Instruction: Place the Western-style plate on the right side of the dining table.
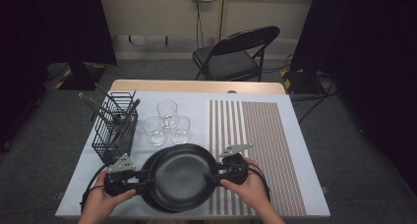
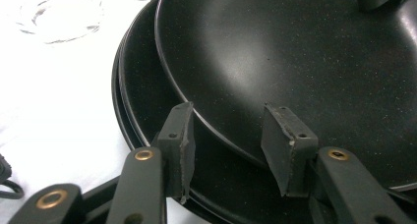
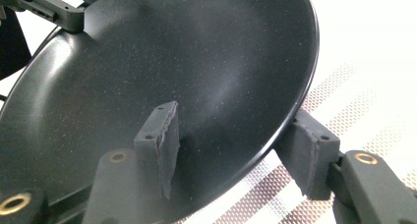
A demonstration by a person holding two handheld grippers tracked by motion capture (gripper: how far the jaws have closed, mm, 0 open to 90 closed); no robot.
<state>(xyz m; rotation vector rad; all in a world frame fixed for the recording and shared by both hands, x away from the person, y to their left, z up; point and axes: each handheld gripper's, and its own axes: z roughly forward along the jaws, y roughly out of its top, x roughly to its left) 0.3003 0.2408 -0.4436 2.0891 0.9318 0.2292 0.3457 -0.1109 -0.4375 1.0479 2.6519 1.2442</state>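
Observation:
Two black plates lie stacked at the table's near edge. The top plate [image 1: 184,177] sits shifted right on the lower plate [image 1: 151,162]. My left gripper [image 1: 146,177] is at their left side. In the left gripper view it [image 2: 231,135] is open, and the top plate's [image 2: 295,62] rim runs between the pads with a gap either side, over the lower plate [image 2: 147,86]. My right gripper [image 1: 212,176] is at the right rim. It [image 3: 236,135] is open astride the plate [image 3: 172,62], one pad over the inside, the other just outside the edge.
Three clear glasses [image 1: 167,123] stand behind the plates. A black wire basket [image 1: 115,130] with utensils stands at the left. A striped placemat [image 1: 255,150] covers the right half of the table. A black folding chair [image 1: 236,52] is beyond the far edge.

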